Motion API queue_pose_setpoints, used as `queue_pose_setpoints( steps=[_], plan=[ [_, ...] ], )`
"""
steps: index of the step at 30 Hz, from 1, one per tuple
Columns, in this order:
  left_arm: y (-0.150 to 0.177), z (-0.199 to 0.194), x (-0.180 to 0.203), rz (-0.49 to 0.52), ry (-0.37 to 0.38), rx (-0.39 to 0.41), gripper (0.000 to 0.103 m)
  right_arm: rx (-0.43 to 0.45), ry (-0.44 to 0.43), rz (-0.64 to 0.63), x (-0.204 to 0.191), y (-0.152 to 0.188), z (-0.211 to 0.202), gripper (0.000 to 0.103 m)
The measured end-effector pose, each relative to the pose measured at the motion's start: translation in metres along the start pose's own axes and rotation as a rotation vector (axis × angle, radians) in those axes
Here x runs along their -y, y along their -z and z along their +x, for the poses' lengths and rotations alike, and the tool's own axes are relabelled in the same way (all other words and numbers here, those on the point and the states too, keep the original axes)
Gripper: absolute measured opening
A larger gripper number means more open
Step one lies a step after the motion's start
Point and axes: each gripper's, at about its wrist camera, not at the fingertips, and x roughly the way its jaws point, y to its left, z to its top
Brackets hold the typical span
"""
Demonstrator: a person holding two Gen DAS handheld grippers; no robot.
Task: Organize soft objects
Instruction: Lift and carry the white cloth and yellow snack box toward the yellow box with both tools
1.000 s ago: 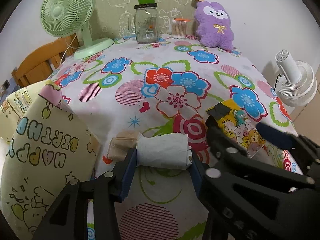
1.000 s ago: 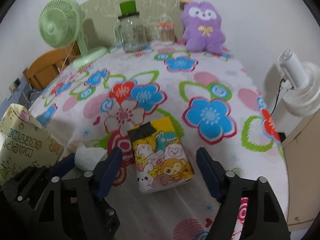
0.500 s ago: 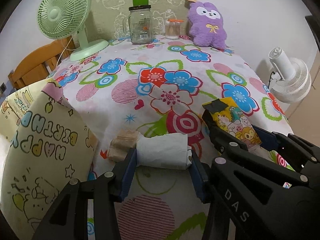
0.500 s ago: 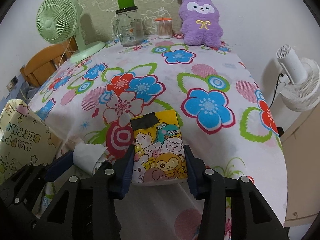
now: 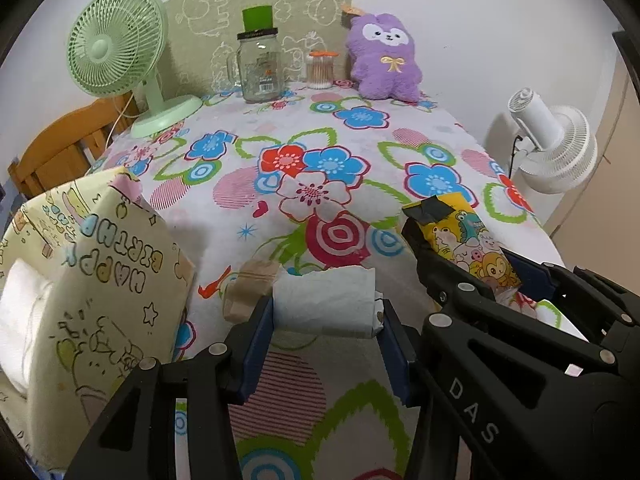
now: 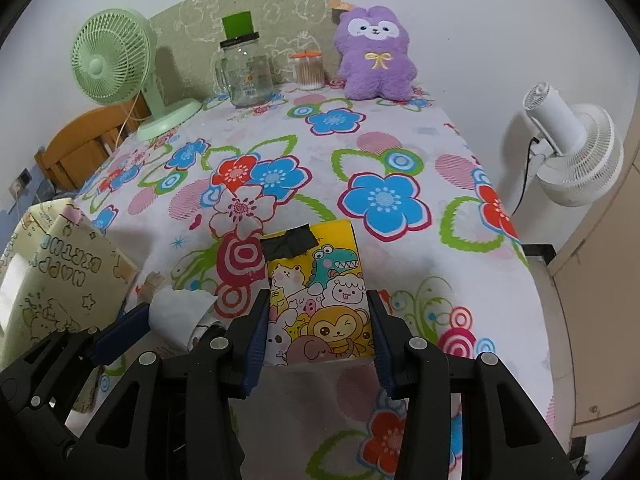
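Over floral tablecloth (image 6: pixel 400 128), left hand-held gripper (image 5: pixel 326 312) clamping tissue wad (image 5: pixel 326 300); right hand-held gripper (image 6: pixel 318 330) gripping cartoon pack (image 6: pixel 320 300)

Mid tablecloth (image 6: pixel 400 152) open; gift bag (image 5: pixel 100 280) blocks left; fan (image 5: pixel 120 60), jar (image 5: pixel 260 68), plush (image 5: pixel 384 64) line back edge.

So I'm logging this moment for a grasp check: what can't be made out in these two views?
- Left wrist view: the near end of the white tissue pack is hidden behind the left gripper.
- Left wrist view: the beige packet behind it is partly covered, its print unreadable.
- Right wrist view: the underside of the cartoon tissue pack in the right gripper is unseen.
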Motion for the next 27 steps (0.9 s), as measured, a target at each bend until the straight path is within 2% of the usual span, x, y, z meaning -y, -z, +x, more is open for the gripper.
queue_pose_setpoints(
  steps=[27],
  plan=[
    [0.003, -0.075, 0.01, 0.048, 0.028, 0.125, 0.052, 0.154, 0.05, 0.013, -0.003, 0.006, -0.086, 0.049]
  ],
)
